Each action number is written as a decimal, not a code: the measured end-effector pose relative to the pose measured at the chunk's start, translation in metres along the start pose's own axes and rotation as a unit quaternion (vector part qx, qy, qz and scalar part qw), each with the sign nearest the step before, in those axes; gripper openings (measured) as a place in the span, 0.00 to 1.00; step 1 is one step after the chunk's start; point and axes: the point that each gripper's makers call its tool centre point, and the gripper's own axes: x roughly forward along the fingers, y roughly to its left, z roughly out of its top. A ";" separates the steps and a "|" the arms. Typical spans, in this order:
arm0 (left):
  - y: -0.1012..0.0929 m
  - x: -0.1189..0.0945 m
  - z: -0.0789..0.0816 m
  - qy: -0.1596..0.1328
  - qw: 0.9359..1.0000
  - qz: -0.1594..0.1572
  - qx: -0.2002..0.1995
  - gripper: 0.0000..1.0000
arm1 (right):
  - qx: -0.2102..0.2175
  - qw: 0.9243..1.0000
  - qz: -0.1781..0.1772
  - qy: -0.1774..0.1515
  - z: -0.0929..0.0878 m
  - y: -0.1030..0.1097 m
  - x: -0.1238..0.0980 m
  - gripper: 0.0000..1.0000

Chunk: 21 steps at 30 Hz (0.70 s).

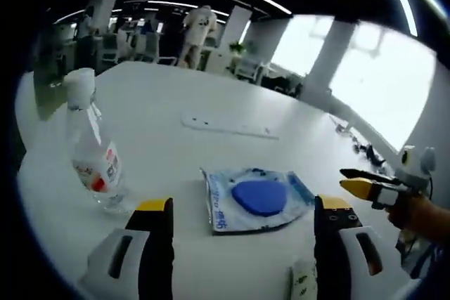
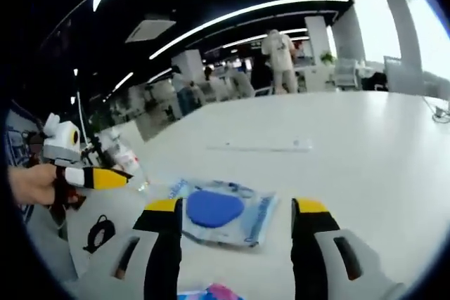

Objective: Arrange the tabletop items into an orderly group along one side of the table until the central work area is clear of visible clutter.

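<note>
A clear packet with a blue pad inside [image 1: 256,198] lies flat on the white table [image 1: 176,89], just ahead of my left gripper [image 1: 242,209], whose jaws stand wide apart with nothing between them. A clear water bottle with a white cap [image 1: 91,152] stands upright to its left. My right gripper [image 1: 346,179] reaches in from the right, short of the packet. In the right gripper view the same packet [image 2: 221,210] lies between and just beyond my right gripper [image 2: 236,209], which is open and empty. My left gripper [image 2: 119,175] enters from the left, in front of the bottle [image 2: 123,156].
A long white strip [image 1: 228,124] is set into the table beyond the packet. A black coiled cable [image 2: 102,232] lies near the table edge. A colourful wrapper [image 2: 211,293] and a small white item [image 1: 304,282] sit under the jaws. People and chairs stand far behind.
</note>
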 end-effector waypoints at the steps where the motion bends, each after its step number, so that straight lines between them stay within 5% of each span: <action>1: 0.000 -0.003 0.001 -0.001 1.000 0.001 0.003 0.83 | -0.004 1.000 0.001 0.000 0.001 0.003 -0.003 0.60; 5: 0.006 -0.024 0.005 -0.022 1.000 0.004 -0.016 0.83 | -0.001 1.000 -0.001 -0.002 0.003 0.011 -0.017 0.60; 21: 0.054 -0.113 -0.015 -0.022 0.998 0.051 -0.024 0.95 | 0.009 0.999 0.018 0.029 -0.034 0.055 -0.049 0.59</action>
